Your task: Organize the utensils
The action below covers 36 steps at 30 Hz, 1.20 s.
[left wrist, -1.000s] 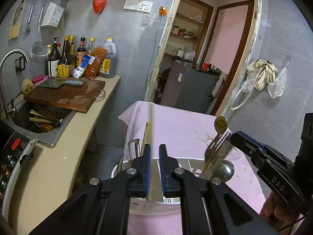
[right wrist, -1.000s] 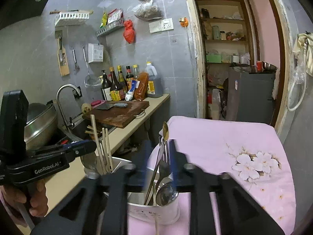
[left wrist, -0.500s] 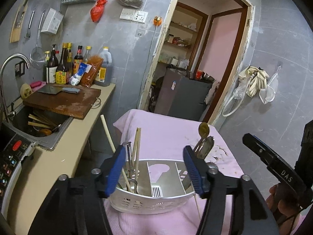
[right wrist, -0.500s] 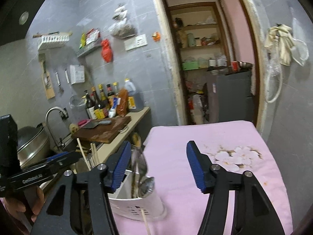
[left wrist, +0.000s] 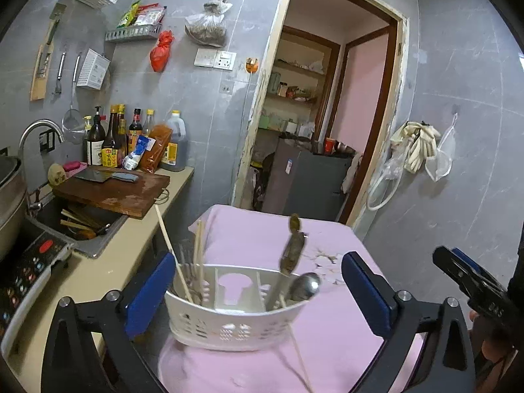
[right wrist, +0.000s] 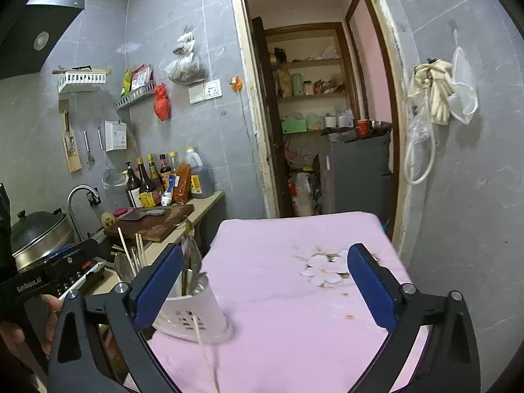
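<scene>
A white slotted utensil basket [left wrist: 229, 314] stands on the pink cloth-covered table [left wrist: 262, 235]. Chopsticks [left wrist: 196, 252] lean in its left compartment, spoons [left wrist: 291, 255] in its right. My left gripper [left wrist: 258, 258] is drawn back in front of it, jaws opening wide, with nothing pressed between the blue pads [left wrist: 150, 291]. In the right wrist view the basket [right wrist: 193, 311] sits behind the left pad of my right gripper [right wrist: 267, 249], whose jaws are also opening and hold nothing. One loose chopstick [right wrist: 206, 353] lies on the cloth before the basket.
On the left runs a counter [left wrist: 98, 268] with a wooden cutting board [left wrist: 114, 190], a cleaver, sauce bottles [left wrist: 131, 140], a sink with utensils [left wrist: 82, 222] and a cooker panel. A doorway [left wrist: 311, 131] is behind the table; a grey wall with hanging bags is on the right.
Both grippers went from nearly shut to wide open. The left let go of a chopstick, the right of the spoons. Both pulled back from the basket and rose a little.
</scene>
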Available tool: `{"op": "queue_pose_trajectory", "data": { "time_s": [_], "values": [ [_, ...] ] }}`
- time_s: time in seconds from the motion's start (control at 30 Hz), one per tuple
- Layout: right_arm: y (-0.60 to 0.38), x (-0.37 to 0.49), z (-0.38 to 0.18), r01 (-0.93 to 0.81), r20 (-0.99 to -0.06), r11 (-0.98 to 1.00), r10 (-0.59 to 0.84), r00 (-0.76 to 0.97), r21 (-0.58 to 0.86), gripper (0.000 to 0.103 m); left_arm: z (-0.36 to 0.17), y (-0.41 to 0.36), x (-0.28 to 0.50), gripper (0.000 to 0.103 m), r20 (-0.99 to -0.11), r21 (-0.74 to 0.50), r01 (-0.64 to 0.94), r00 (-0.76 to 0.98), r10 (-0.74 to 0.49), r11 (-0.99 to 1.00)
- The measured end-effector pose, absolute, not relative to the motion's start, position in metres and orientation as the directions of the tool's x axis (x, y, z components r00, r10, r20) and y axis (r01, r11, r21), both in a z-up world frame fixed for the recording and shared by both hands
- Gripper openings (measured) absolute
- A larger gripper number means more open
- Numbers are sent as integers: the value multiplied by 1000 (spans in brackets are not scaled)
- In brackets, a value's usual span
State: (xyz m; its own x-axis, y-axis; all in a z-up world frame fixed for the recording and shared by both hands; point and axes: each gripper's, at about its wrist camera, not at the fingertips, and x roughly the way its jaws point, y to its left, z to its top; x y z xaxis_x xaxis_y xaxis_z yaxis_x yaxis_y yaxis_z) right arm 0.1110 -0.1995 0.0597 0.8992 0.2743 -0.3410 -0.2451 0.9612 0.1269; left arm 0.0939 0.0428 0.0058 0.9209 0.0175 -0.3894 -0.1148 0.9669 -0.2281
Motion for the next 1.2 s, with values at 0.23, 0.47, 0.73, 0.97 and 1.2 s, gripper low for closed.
{"op": "queue_pose_trajectory", "data": {
  "time_s": [0.23,0.47,0.73,0.97,1.2],
  "values": [
    [-235,74,62,-228,-362,966,256,897,118,102,4,14,62,102,-410,-205,-139,911,44,969],
    [-261,40,52,-212,-393,970,241,888,116,102,-5,-11,30,102,-456,-165,-149,888,58,975],
    [-271,10,39,-206,-420,974,225,879,90,102,-20,-27,3,102,-503,-134,-163,861,75,977],
    [-279,-3,36,-169,-415,980,199,888,109,102,-23,-26,-13,102,-496,-152,-180,864,83,972],
    [-275,-1,38,-181,-411,977,212,887,113,102,-20,-23,-15,102,-480,-156,-187,873,91,970]
  ]
}}
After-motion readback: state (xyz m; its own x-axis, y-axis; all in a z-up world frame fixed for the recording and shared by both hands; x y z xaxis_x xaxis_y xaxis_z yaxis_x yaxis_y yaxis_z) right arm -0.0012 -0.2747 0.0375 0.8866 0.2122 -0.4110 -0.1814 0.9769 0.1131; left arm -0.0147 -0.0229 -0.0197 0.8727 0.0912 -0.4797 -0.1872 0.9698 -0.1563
